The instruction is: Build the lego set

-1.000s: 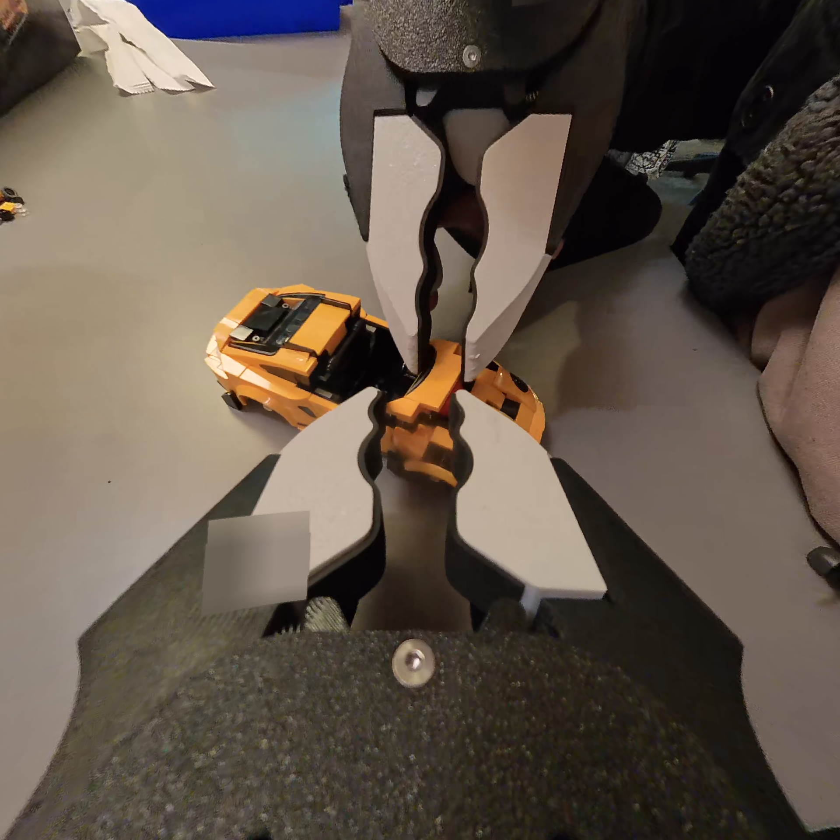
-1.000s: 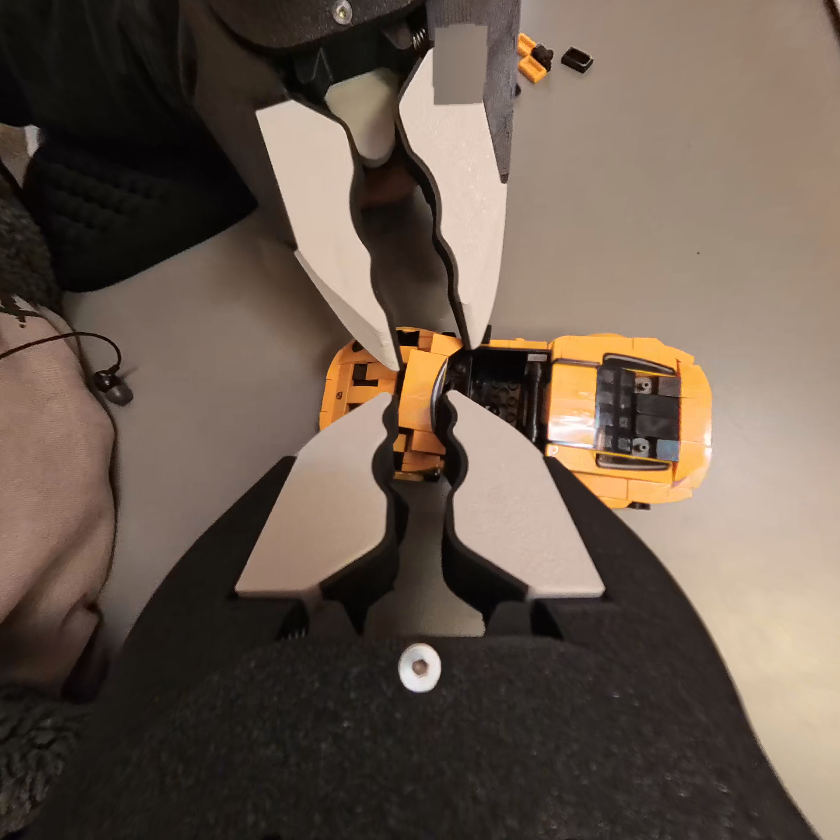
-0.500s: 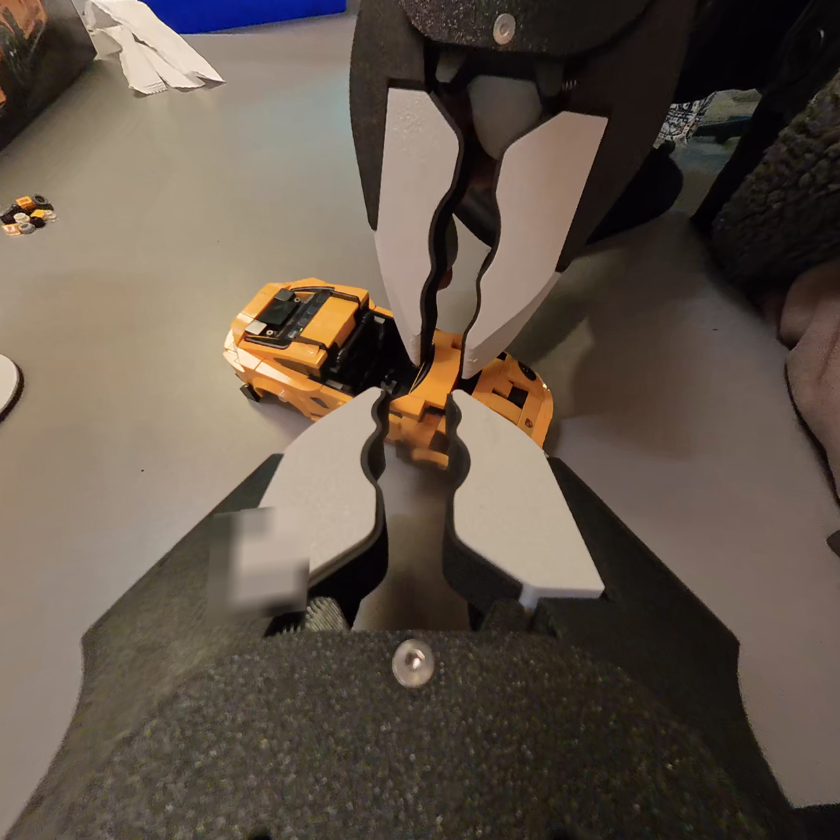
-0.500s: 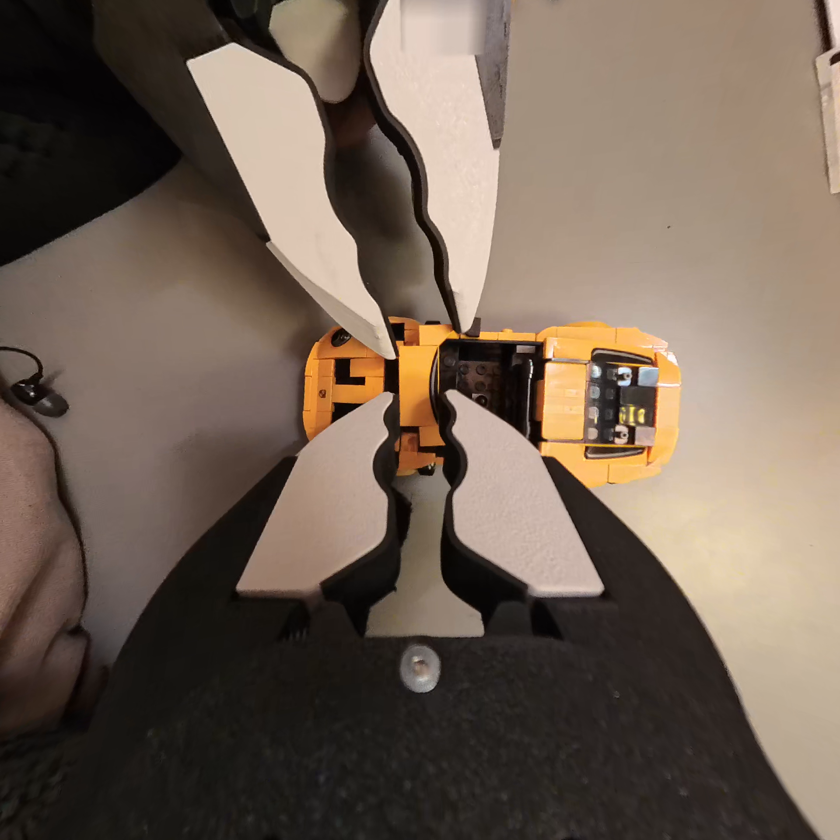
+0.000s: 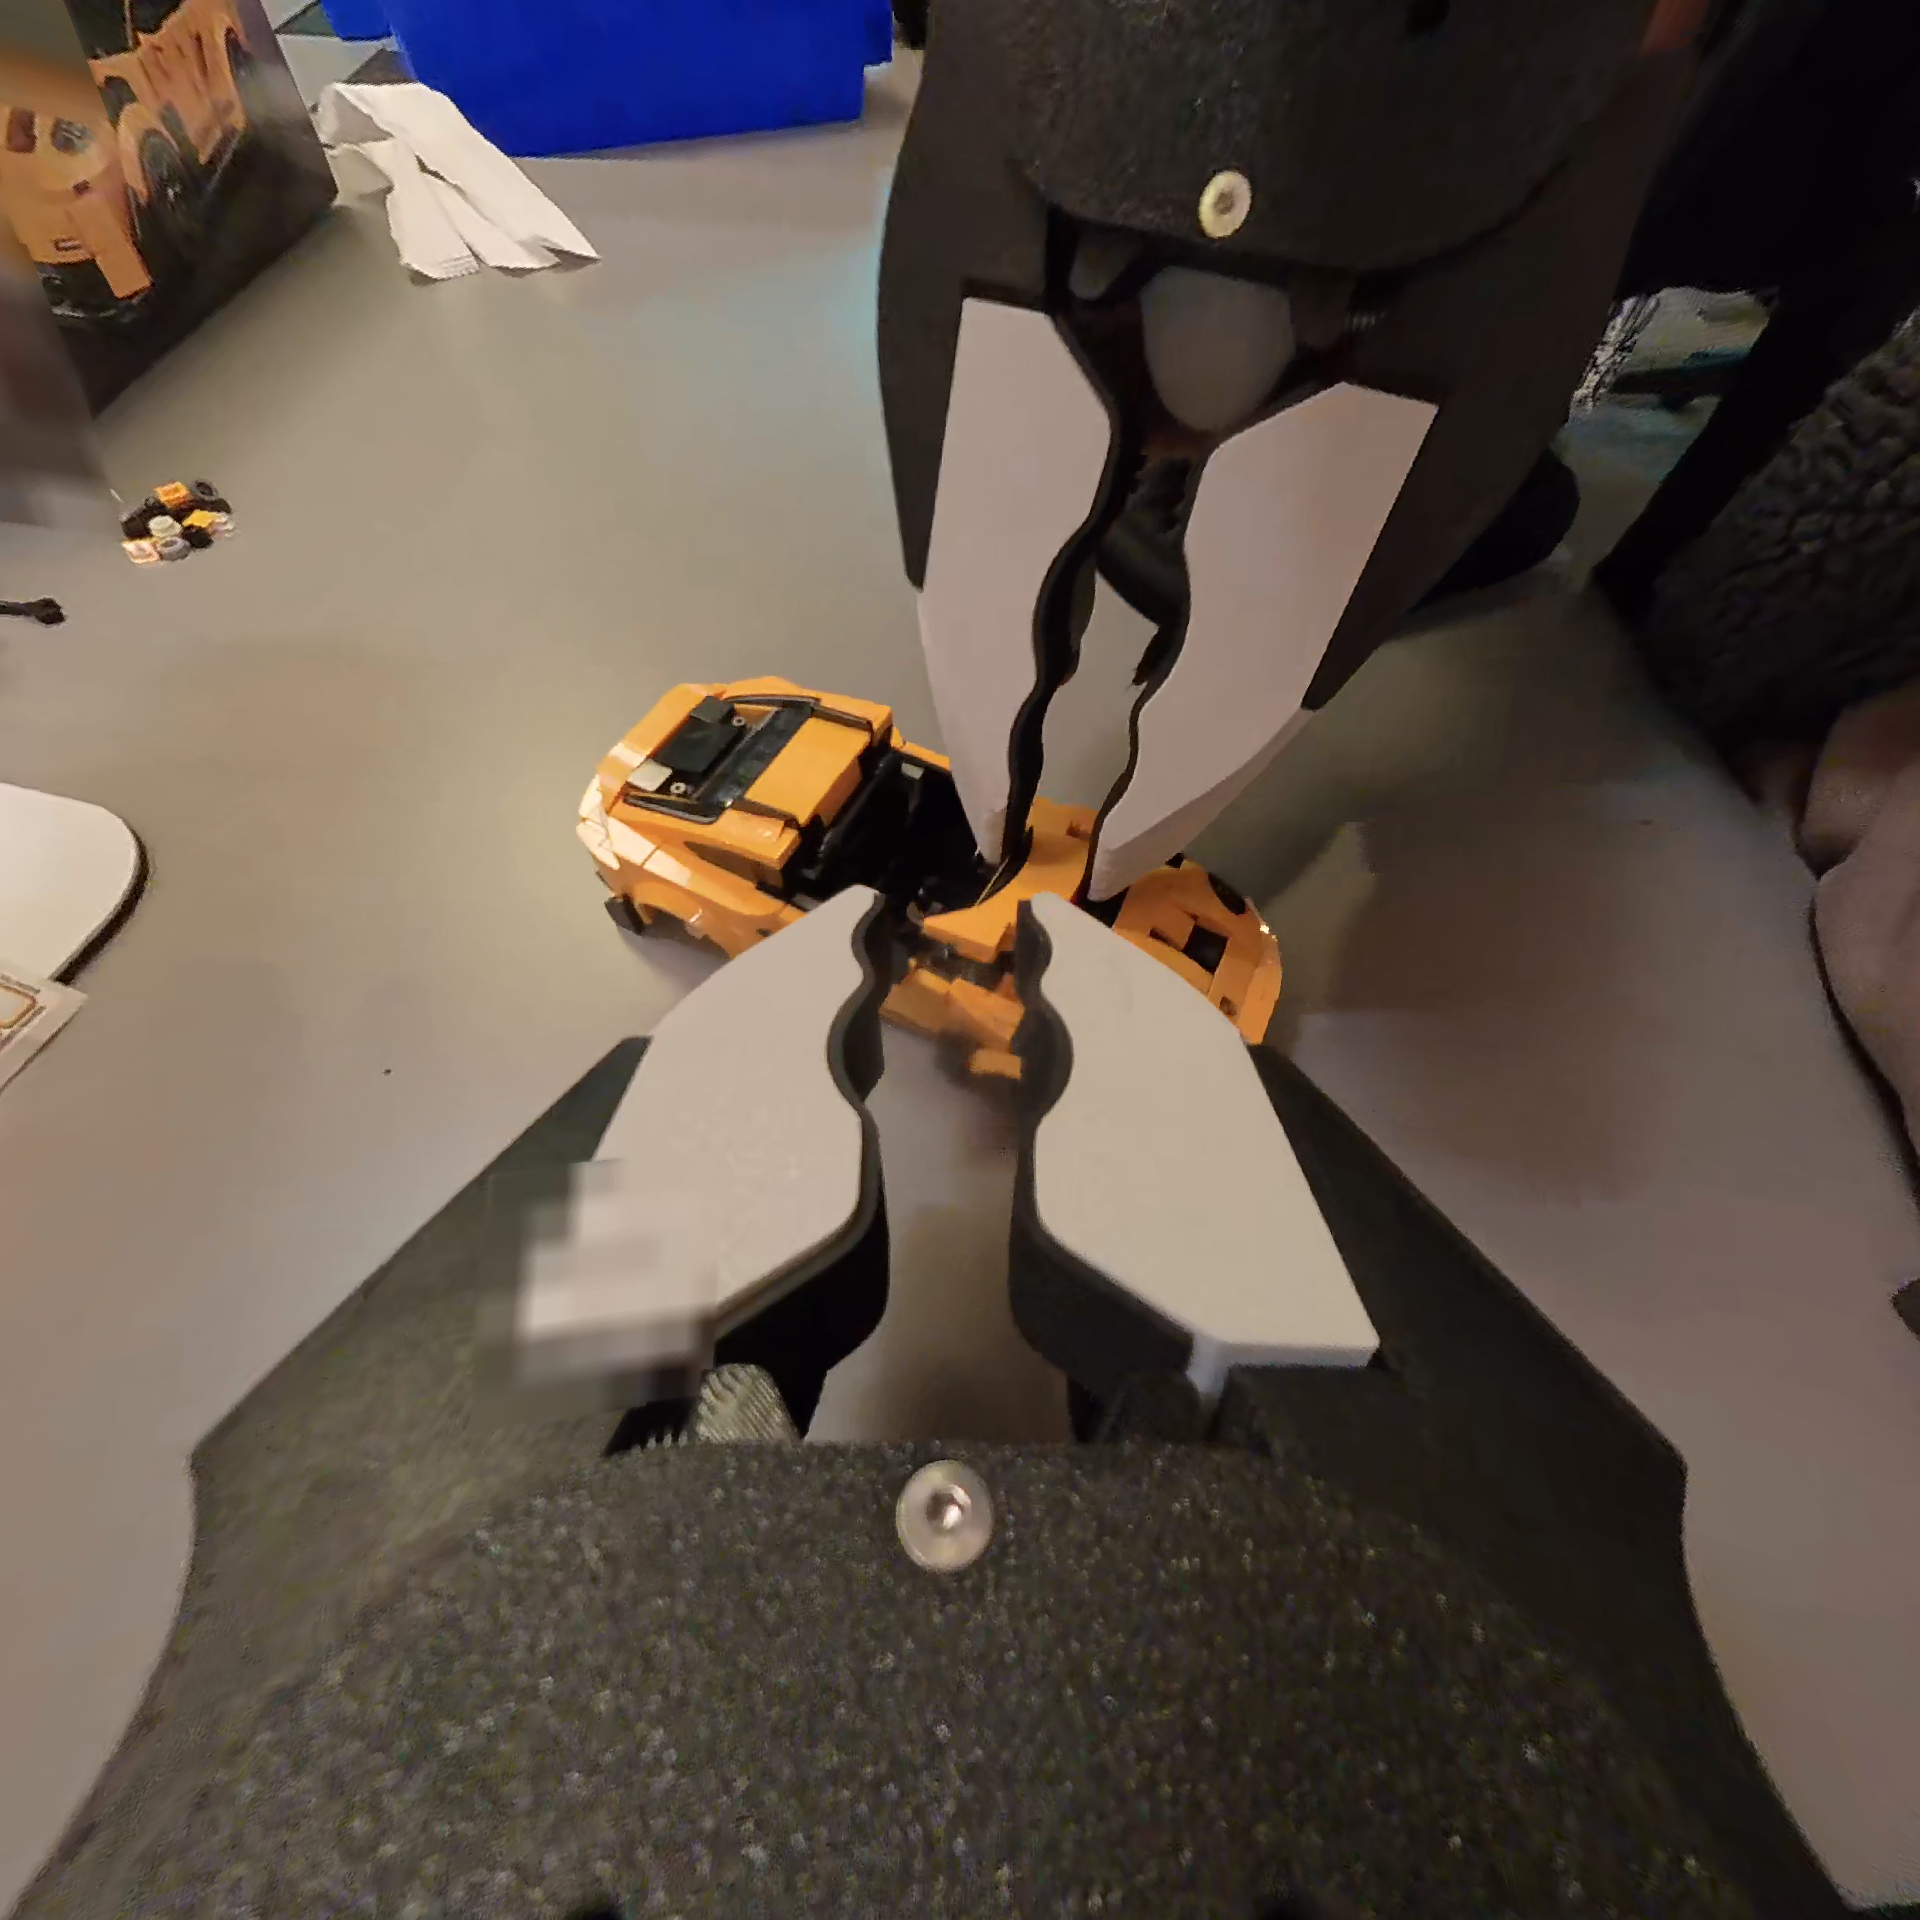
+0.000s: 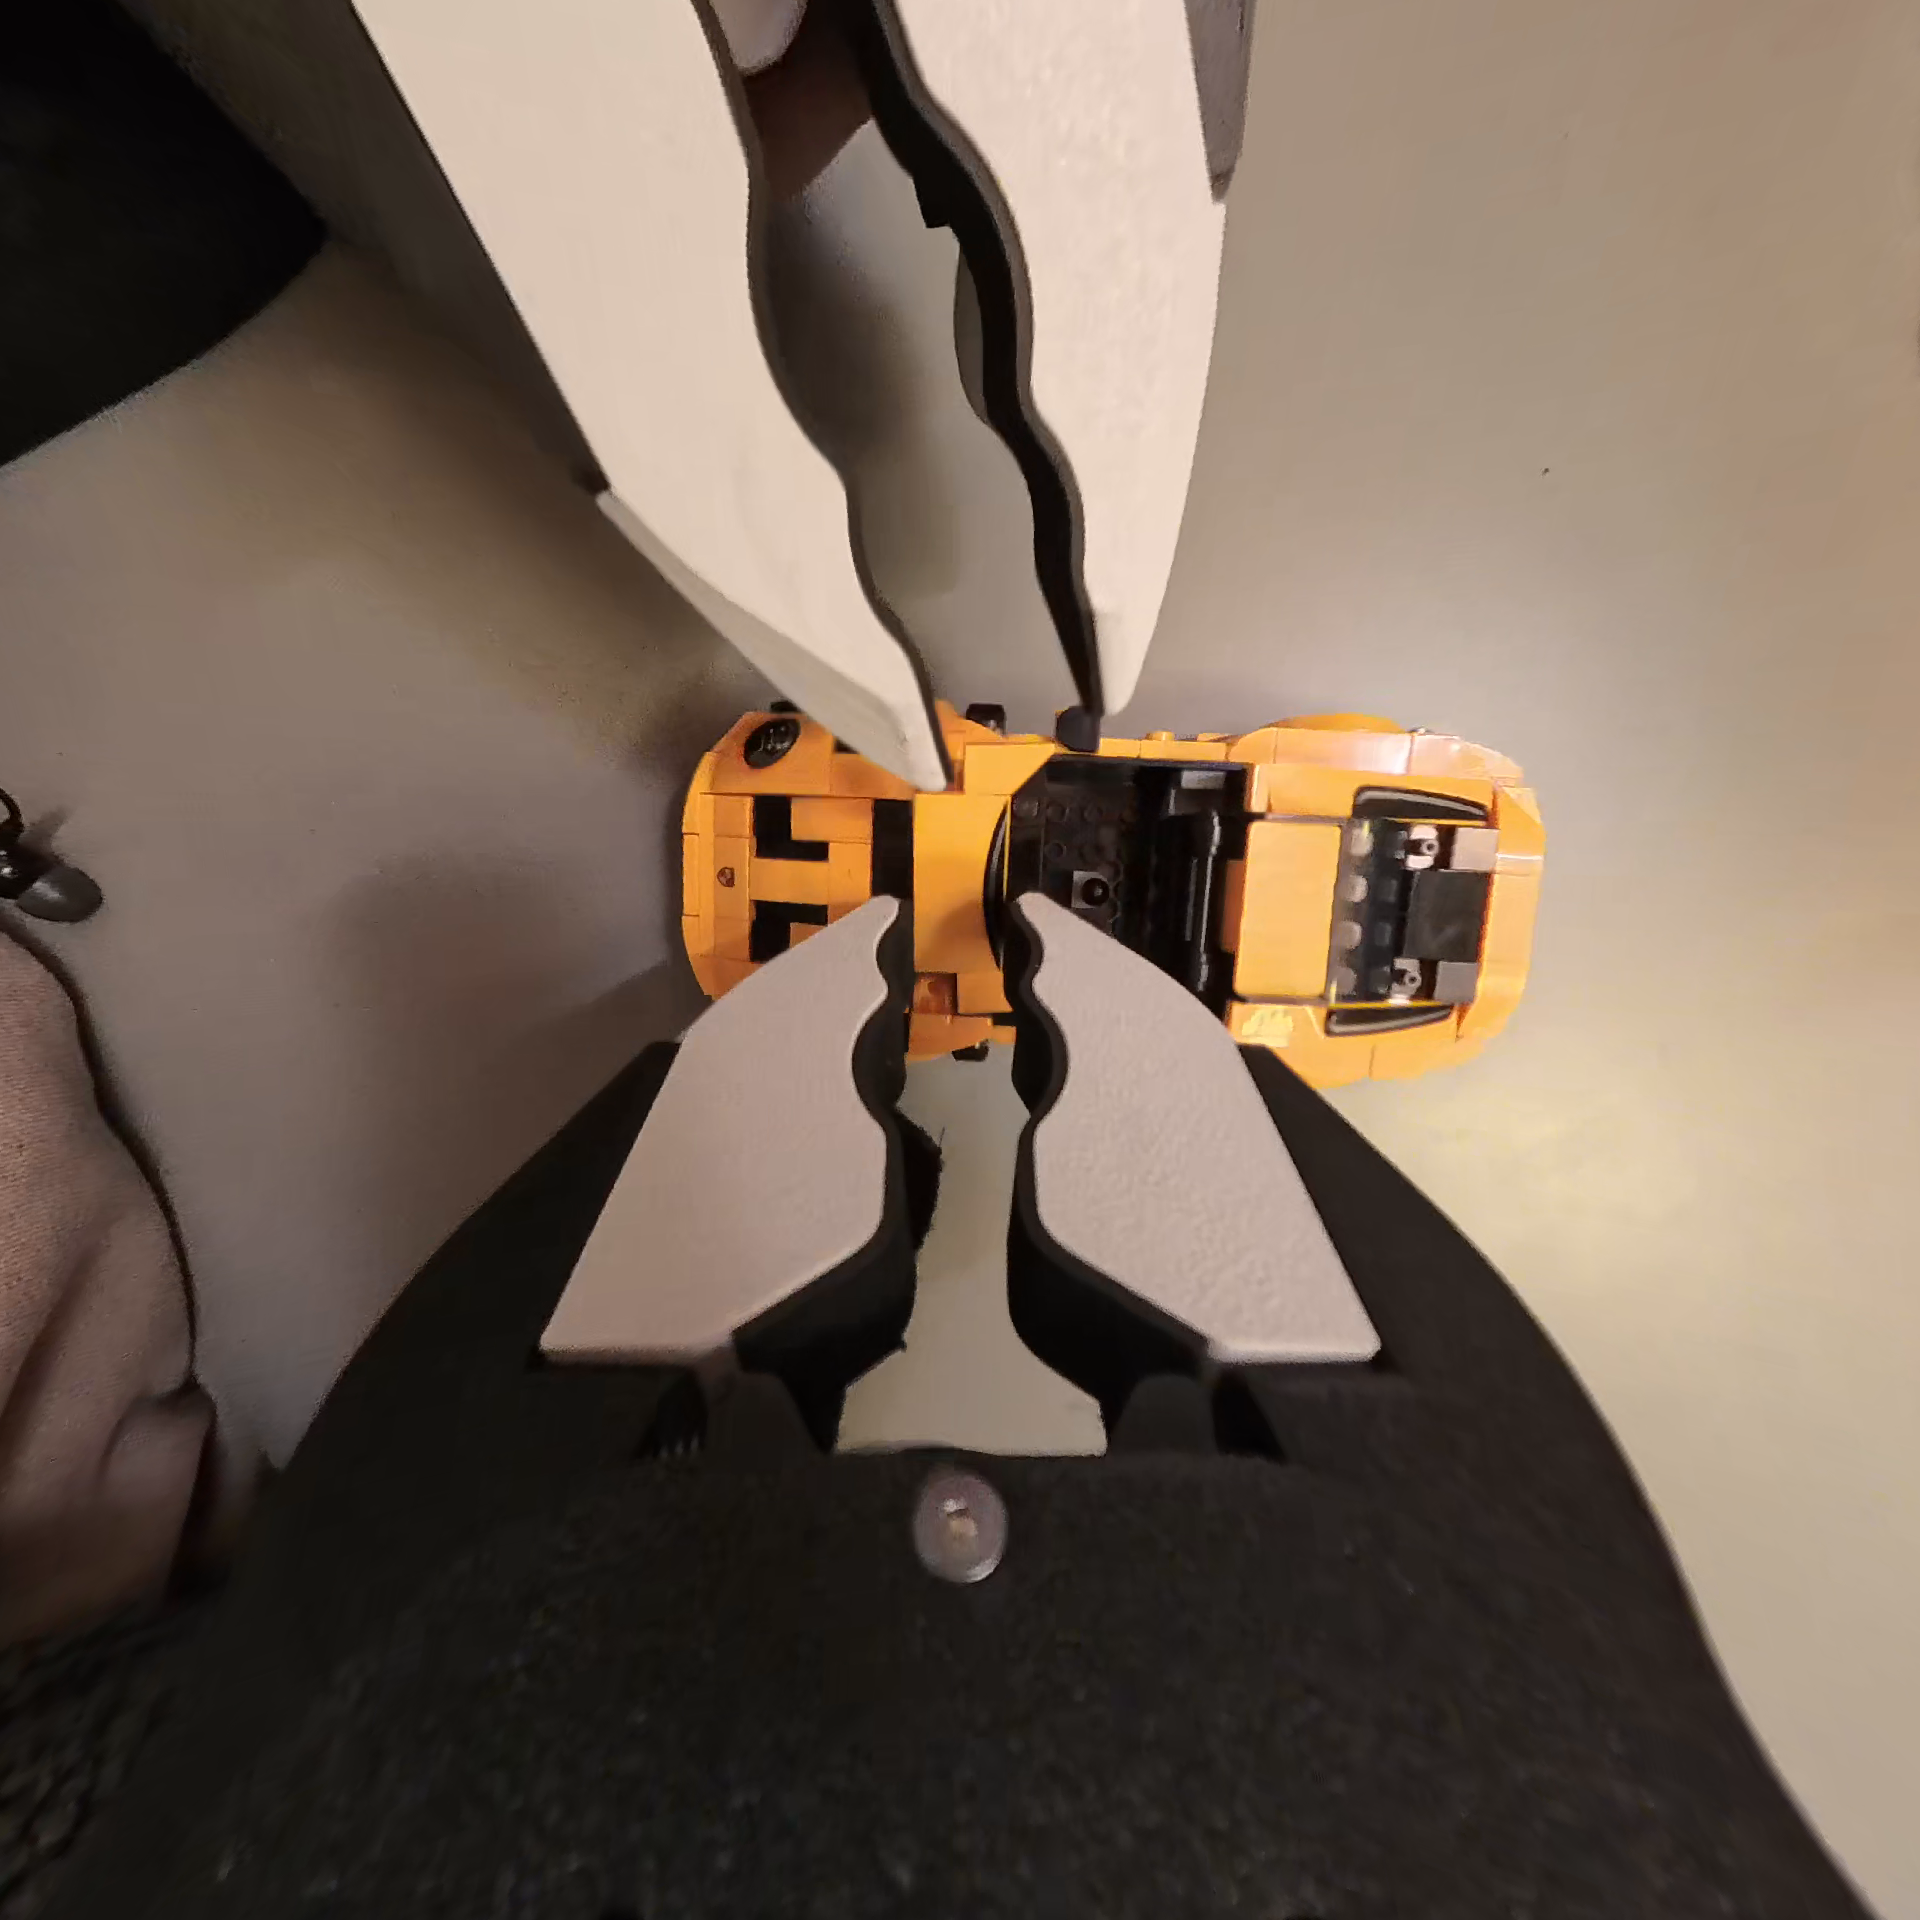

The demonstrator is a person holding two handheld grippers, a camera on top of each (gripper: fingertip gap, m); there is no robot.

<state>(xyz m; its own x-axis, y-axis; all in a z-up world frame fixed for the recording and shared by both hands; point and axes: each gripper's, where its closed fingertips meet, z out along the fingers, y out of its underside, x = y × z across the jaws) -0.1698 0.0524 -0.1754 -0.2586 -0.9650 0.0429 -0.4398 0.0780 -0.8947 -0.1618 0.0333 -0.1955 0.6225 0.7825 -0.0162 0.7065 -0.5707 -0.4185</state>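
Note:
An orange and black lego car sits on the grey table with its cabin open on top; the right wrist view shows it from above. My left gripper reaches in from the near side, and its fingertips straddle the orange band in front of the cabin. My right gripper grips the same band from the opposite side. It shows in the left wrist view as the gripper coming down from the top. The left gripper shows at the top of the right wrist view. Both are closed onto the car.
The lego box stands at the far left, with a crumpled white bag and a blue bin behind it. A small pile of loose pieces lies at the left. A dark fleece sleeve is at the right. An earphone cable lies at the left. Only a small space, under 4 cm, lies between the two pairs of fingers.
Both wrist views have shifted while the car stays between both pairs of fingertips. The box and loose pieces have come into the left view. The left gripper looms larger in the right view.

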